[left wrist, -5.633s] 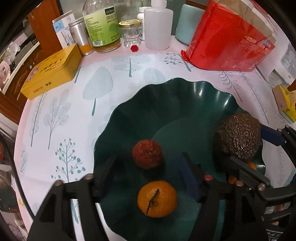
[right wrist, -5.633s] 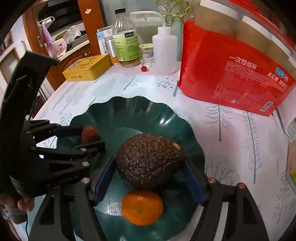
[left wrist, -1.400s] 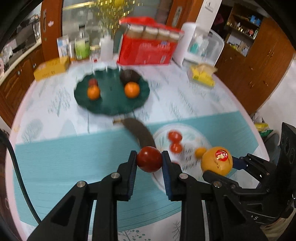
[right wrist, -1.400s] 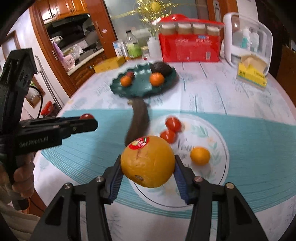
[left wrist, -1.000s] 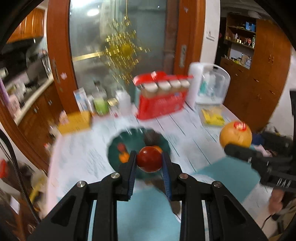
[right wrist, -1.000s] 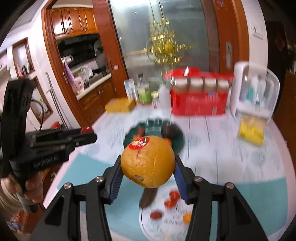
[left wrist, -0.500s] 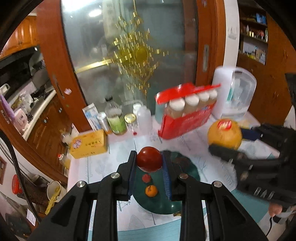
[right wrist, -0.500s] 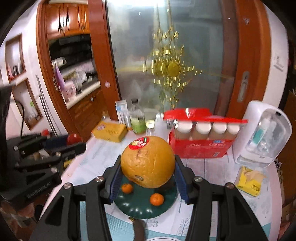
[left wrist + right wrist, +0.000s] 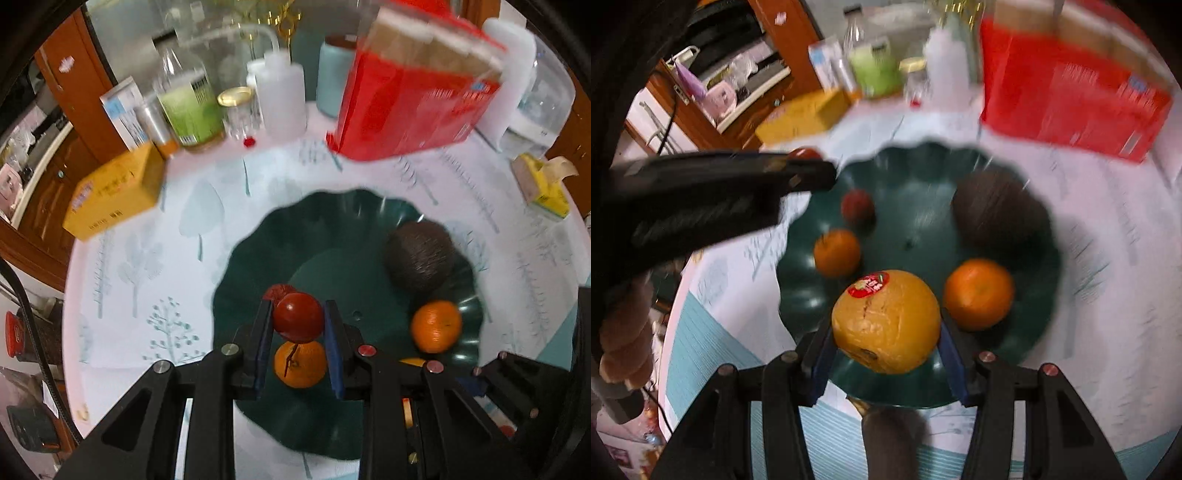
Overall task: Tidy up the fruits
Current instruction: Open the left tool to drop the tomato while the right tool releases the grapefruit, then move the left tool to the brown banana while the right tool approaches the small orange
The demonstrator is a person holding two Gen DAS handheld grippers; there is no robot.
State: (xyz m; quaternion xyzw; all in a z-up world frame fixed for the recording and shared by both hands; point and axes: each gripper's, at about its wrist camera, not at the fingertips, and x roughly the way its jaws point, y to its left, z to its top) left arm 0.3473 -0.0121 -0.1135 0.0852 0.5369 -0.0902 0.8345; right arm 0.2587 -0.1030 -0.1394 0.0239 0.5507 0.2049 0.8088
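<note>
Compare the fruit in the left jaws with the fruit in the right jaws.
The tomato is small, smooth and deep red; the large orange is far bigger, yellow-orange, scuffed, and carries a red sticker. The tomato leaves its jaws narrow; the large orange spreads its jaws wide. Both are round, clamped, and hang over the green plate.

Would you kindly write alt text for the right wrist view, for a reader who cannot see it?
The right gripper holds a large stickered orange above the near rim of a dark green scalloped dish containing two tangerines, a small red fruit and an avocado. The left gripper, at left, carries a red tomato.
</note>
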